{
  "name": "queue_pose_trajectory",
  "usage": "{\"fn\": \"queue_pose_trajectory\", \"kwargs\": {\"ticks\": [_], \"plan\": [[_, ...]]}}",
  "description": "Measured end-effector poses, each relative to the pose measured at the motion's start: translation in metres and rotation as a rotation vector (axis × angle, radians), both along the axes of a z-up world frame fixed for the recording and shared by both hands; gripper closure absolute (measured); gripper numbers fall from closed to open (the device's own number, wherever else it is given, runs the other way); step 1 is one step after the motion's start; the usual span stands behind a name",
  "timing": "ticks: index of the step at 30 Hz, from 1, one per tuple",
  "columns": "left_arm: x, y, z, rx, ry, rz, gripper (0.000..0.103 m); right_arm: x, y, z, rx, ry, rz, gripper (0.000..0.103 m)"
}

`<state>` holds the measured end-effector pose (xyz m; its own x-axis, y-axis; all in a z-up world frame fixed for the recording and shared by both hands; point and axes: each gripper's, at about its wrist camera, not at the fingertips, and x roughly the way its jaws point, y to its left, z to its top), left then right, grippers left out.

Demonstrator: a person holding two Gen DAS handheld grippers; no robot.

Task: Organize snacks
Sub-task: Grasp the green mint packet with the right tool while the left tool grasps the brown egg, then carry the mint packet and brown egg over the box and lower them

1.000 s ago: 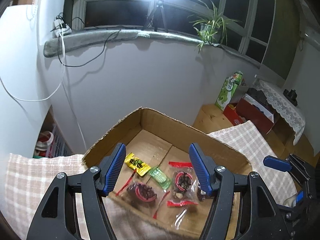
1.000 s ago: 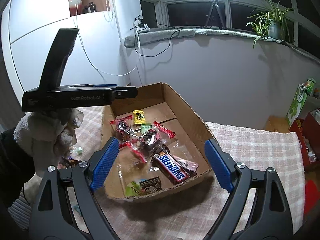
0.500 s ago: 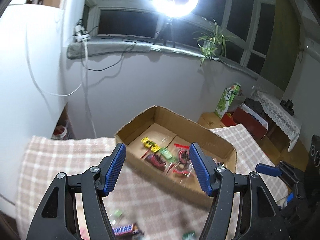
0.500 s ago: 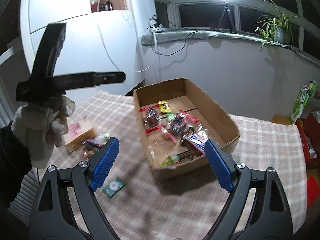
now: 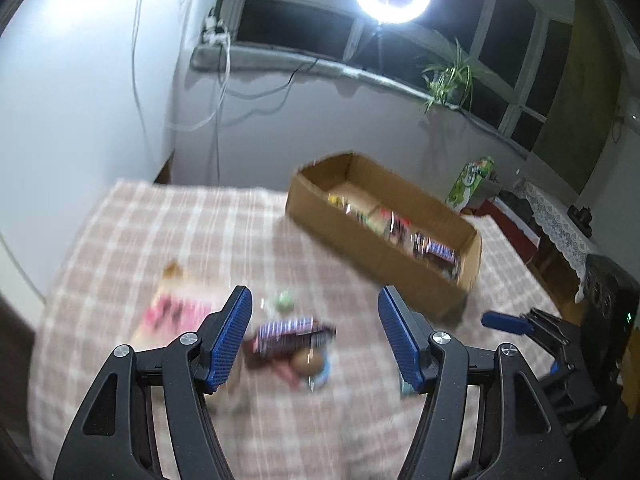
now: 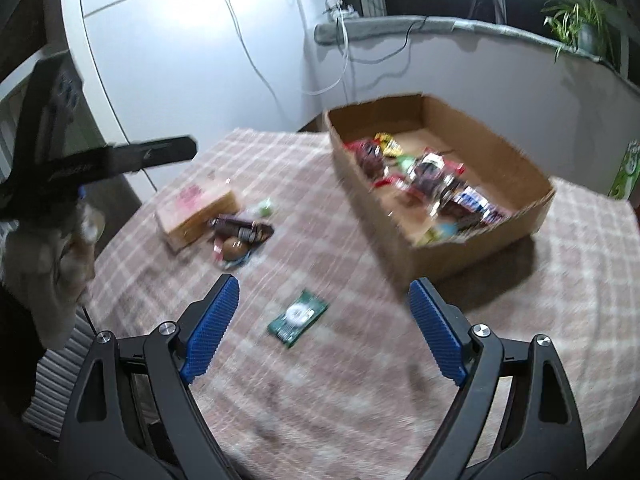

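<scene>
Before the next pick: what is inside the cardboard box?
The cardboard box holds a blurred pile of wrapped snacks: red, yellow and green wrappers, a chocolate bar. Anything under the pile is covered.

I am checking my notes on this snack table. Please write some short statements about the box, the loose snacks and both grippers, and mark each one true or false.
1. The cardboard box already holds several snacks. True.
2. The green packet lies inside the box. False: it lies on the checked cloth, outside the box, in front of the right gripper.
3. The left gripper holds a chocolate bar. False: its jaws are open and empty; the dark bar lies on the cloth.
4. The right gripper is open and empty. True.
5. A pink-topped carton lies on the cloth beside loose snacks. True.
</scene>
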<state>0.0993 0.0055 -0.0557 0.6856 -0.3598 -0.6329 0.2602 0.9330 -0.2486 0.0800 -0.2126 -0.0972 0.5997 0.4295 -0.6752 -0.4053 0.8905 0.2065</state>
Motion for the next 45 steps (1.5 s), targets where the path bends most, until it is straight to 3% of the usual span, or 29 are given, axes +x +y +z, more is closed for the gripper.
{"fn": "queue_pose_trajectory", "kwargs": {"ticks": [5, 9, 16, 22, 26, 27, 35, 45], "plan": [[-0.011, 0.001, -0.027, -0.022, 0.073, -0.005, 0.046, 0.0, 0.011, -0.02, -0.001, 0.066, 0.005, 0.019], [-0.011, 0.0, -0.044, -0.041, 0.119, -0.004, 0.047, 0.003, 0.02, -0.034, -0.006, 0.125, 0.014, 0.036], [-0.003, -0.011, -0.061, -0.015, 0.153, -0.02, 0.047, 0.01, 0.033, -0.047, -0.019, 0.17, 0.018, 0.043], [0.008, -0.018, -0.07, 0.022, 0.159, -0.011, 0.047, 0.017, 0.047, -0.049, -0.068, 0.149, 0.018, 0.043], [0.014, -0.022, -0.077, 0.05, 0.157, -0.007, 0.049, 0.019, 0.055, -0.049, -0.112, 0.121, 0.027, 0.049], [0.014, -0.023, -0.078, 0.06, 0.154, -0.003, 0.056, 0.018, 0.057, -0.05, -0.125, 0.112, 0.029, 0.052], [0.012, -0.022, -0.077, 0.06, 0.133, -0.007, 0.067, 0.015, 0.051, -0.048, -0.172, 0.081, 0.027, 0.079], [0.002, -0.02, -0.071, 0.037, 0.127, -0.013, 0.074, 0.013, 0.042, -0.045, -0.136, 0.082, 0.022, 0.08]]}}
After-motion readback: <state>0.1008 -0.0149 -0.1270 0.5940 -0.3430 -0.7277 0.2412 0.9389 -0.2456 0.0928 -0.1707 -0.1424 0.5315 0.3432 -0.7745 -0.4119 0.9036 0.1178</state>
